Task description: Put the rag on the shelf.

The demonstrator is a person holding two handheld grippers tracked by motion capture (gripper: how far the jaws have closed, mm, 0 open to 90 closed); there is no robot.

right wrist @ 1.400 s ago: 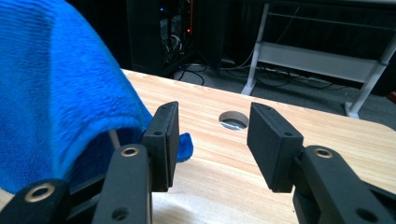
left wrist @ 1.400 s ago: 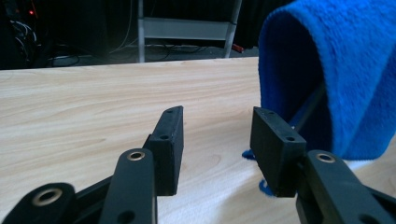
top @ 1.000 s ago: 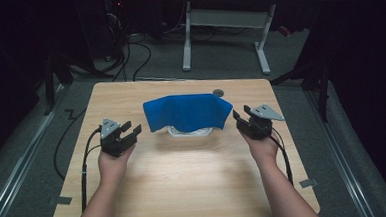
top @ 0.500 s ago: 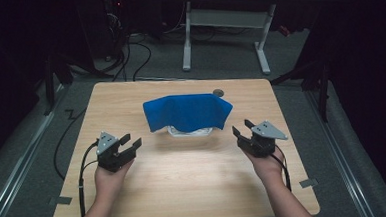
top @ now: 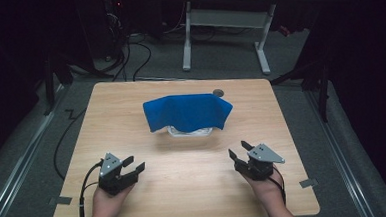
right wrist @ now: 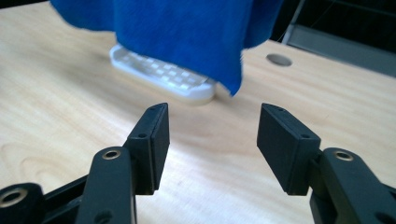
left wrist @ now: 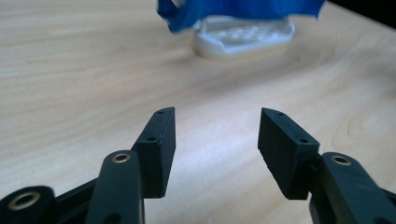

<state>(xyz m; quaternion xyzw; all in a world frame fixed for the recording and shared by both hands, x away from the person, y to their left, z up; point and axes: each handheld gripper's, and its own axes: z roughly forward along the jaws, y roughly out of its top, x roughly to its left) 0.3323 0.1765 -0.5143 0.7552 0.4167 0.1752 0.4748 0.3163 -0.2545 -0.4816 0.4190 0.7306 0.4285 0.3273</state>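
Blue cloth (top: 187,112) draped over a white slatted tray (top: 190,131) at centre of the wooden table (top: 130,99), left gripper (top: 133,167) at lower left, right gripper (top: 237,154) at lower right, both well apart from the cloth, jaws just opening, spread wide, nothing between them.

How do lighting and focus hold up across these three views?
High view: the light wooden table is evenly lit, the room around it nearly black. Left gripper view: the white perforated plastic basket under the blue cloth is soft, the near black jaws sharper. Right gripper view: the cloth is blurred.
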